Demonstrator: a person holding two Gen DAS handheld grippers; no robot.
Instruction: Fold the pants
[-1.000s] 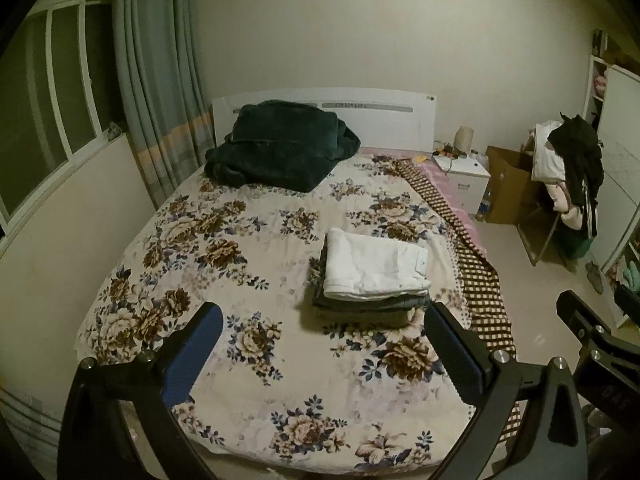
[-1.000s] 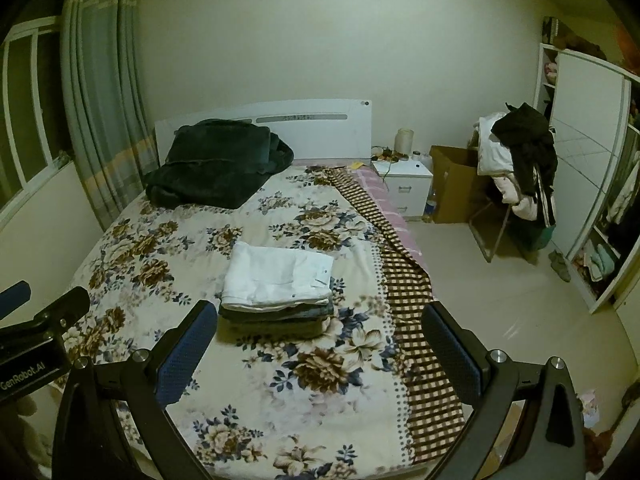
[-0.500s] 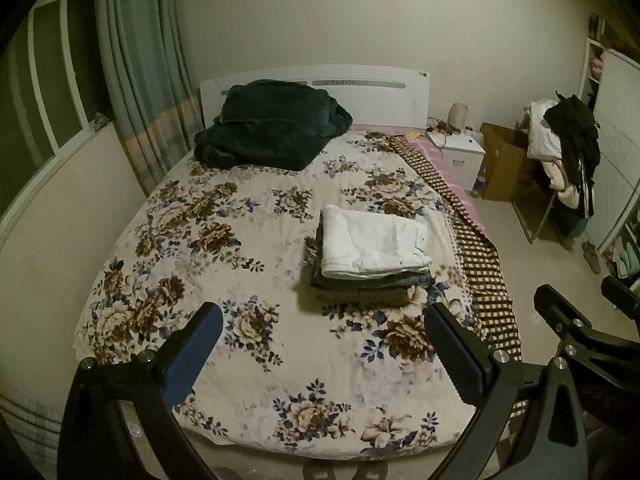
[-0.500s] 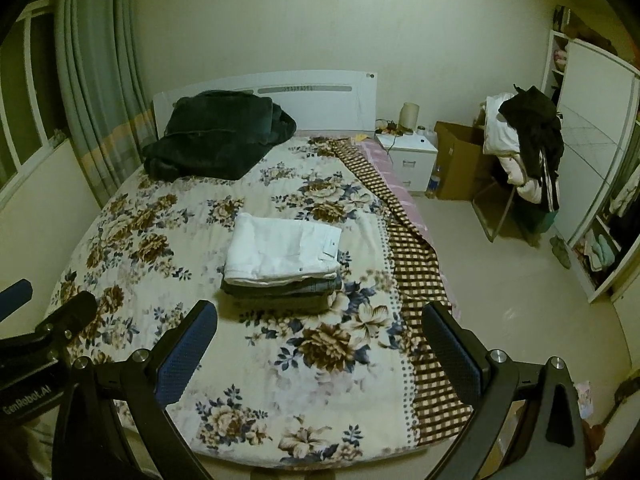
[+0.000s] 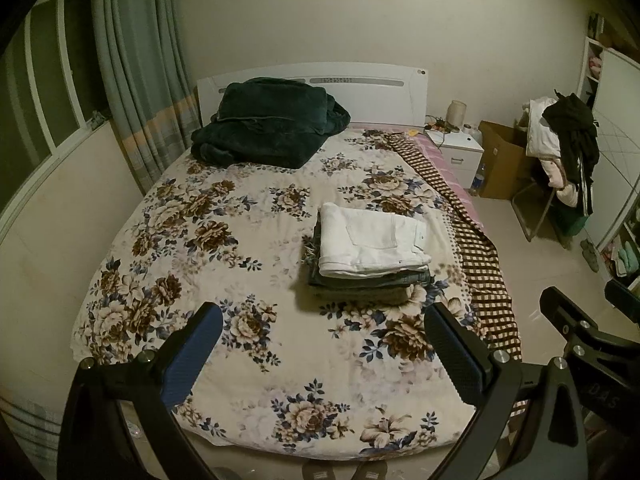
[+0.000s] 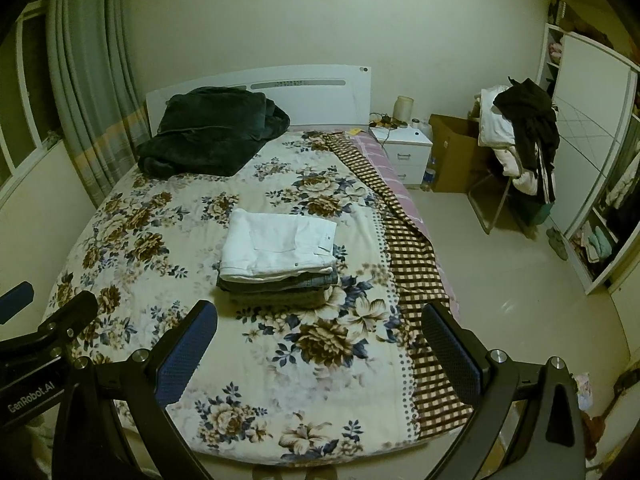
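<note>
Folded white pants (image 5: 372,244) lie on top of a stack of folded dark pants (image 5: 368,282) on the floral bedspread (image 5: 248,240), right of the bed's middle. The stack also shows in the right wrist view (image 6: 276,256). My left gripper (image 5: 322,344) is open and empty, held back above the foot of the bed, well short of the stack. My right gripper (image 6: 320,340) is open and empty, also above the foot of the bed. Each gripper's frame shows at the edge of the other's view.
A dark green blanket (image 5: 268,124) is heaped at the headboard. A checked cloth (image 6: 408,248) runs down the bed's right edge. A white nightstand (image 6: 404,152), a cardboard box (image 6: 452,152) and a chair piled with clothes (image 6: 520,136) stand to the right. A wardrobe (image 6: 592,160) is at far right.
Both grippers have drawn back and risen from the bed, so more of the bed's foot and the floor shows. The stack of pants has not moved. Both stay open.
</note>
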